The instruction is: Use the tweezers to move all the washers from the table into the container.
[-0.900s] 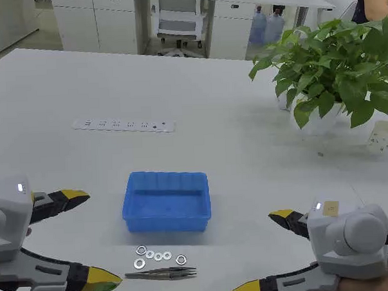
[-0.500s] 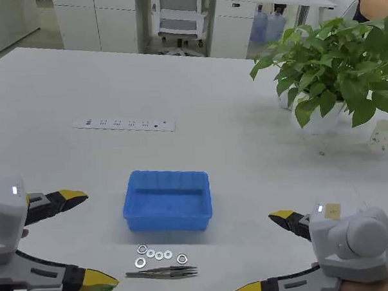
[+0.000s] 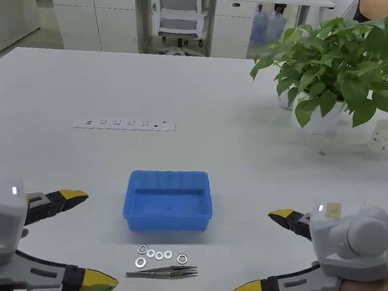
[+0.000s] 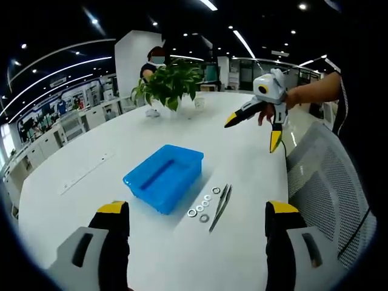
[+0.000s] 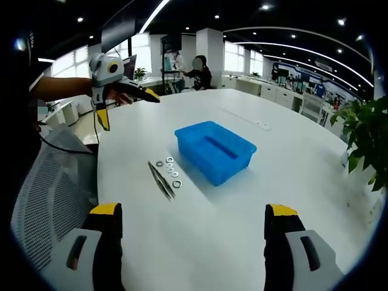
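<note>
Several small metal washers lie in a short row on the white table, just in front of the blue container. Silver tweezers lie flat right below them. The container looks bare inside. My left gripper hovers open at the lower left, well left of the washers. At the lower right my right gripper is open too, with nothing between its jaws. The washers, tweezers and container appear in the left gripper view; washers, tweezers and container in the right gripper view.
A white power strip lies beyond the container. A potted plant stands at the far right, with a small cup beside it. A mesh chair sits at the near table edge. People sit at distant desks.
My left gripper has dropped slightly lower and leftward. The view shifted a little. Washers, tweezers and container have not moved.
</note>
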Available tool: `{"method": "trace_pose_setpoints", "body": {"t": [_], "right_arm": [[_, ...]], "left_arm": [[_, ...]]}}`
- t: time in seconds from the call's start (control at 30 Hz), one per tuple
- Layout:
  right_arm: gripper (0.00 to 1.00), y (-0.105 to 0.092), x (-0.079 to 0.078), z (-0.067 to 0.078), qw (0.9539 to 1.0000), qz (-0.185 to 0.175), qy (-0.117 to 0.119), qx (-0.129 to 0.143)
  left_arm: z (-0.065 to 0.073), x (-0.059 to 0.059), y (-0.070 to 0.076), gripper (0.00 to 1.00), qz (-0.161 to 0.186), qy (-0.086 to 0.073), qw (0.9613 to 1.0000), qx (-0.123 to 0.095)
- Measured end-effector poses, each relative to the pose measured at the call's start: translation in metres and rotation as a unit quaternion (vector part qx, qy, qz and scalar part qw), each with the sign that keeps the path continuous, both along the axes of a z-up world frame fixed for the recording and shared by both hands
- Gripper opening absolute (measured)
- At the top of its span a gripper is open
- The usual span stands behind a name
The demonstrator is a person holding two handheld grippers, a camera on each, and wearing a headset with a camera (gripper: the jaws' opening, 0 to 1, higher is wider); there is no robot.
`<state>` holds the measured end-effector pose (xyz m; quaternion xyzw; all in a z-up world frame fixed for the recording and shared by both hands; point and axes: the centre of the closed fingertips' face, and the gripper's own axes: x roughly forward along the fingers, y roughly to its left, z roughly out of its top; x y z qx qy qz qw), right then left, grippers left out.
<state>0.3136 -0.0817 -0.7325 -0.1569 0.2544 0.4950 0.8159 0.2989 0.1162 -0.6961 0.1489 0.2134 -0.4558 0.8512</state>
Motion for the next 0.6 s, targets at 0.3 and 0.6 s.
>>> {"method": "trace_pose_setpoints", "body": {"t": [0.3, 0.6], "right_arm": [[0.98, 0.0, 0.0012, 0.0013, 1.0, -0.001, -0.003, 0.002], [0.97, -0.0003, 0.002, 0.0029, 1.0, -0.003, -0.004, 0.003]], "left_arm": [[-0.0002, 0.0, -0.001, 0.98, -0.006, -0.003, 1.0, 0.002], [-0.0002, 0.0002, -0.0009, 0.97, -0.007, -0.003, 1.0, 0.002]]}}
